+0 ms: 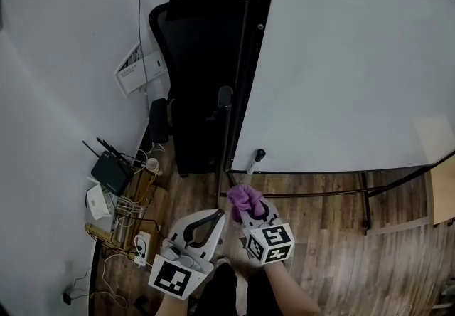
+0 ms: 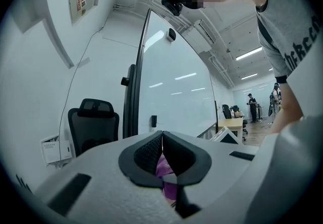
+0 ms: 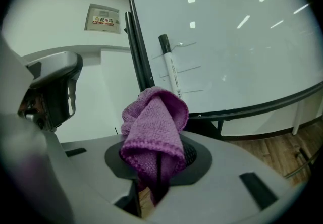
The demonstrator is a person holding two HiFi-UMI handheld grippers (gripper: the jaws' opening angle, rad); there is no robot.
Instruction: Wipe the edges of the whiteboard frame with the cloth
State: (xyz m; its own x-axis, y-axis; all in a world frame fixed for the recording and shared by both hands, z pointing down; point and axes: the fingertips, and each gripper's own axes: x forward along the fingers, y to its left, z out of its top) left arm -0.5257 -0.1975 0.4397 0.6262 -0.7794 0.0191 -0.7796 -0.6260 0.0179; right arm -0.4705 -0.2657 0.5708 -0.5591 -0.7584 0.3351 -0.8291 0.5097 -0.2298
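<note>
Below the lower left corner of the whiteboard frame [image 1: 240,94], your right claw [image 3: 157,163] grips a purple cloth [image 3: 154,122]; your left claw [image 2: 162,148] is closed on nothing.

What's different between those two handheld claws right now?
The right gripper is clamped on a purple cloth, which bunches above its jaws. The left gripper has its jaws pressed together with nothing between the tips. In the head view the right gripper sits nearer the whiteboard frame than the left gripper. Both are pale grey with dark pads.
</note>
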